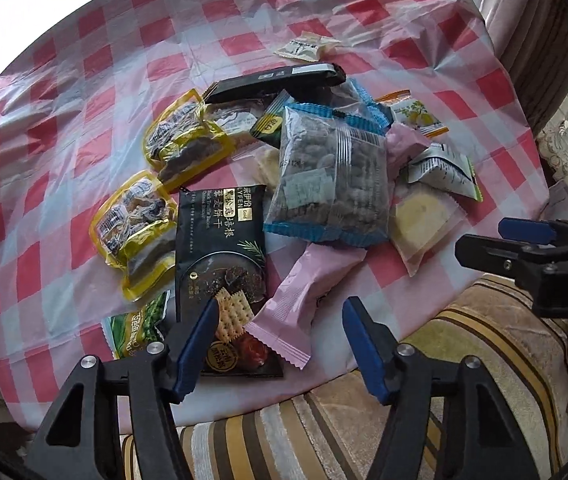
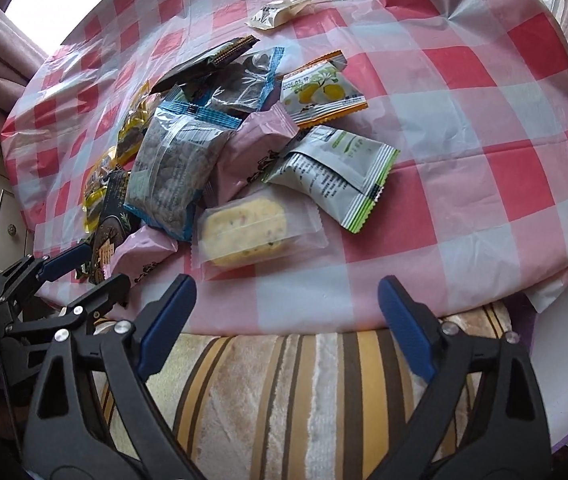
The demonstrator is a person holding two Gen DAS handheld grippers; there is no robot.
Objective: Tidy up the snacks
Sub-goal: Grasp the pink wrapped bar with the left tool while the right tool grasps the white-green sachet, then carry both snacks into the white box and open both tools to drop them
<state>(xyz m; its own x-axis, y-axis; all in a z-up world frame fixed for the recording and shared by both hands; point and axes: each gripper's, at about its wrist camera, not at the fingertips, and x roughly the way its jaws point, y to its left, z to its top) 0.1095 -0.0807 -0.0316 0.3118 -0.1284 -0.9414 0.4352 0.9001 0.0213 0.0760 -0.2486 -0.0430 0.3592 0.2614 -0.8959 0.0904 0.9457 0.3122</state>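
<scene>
Both tools spread and empty, the left tool (image 1: 279, 332) hangs just over the near end of the flat black foil cracker packet (image 1: 219, 256), lengthwise away along the red-checked cloth counter (image 1: 63, 128), nearer than the right tool (image 2: 288, 312).

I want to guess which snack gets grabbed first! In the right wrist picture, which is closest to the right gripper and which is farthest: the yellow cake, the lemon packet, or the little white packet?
From the right gripper:
1. Yellow cake, just ahead.
2. Lemon packet, mid-table.
3. Little white packet, far side.
</scene>
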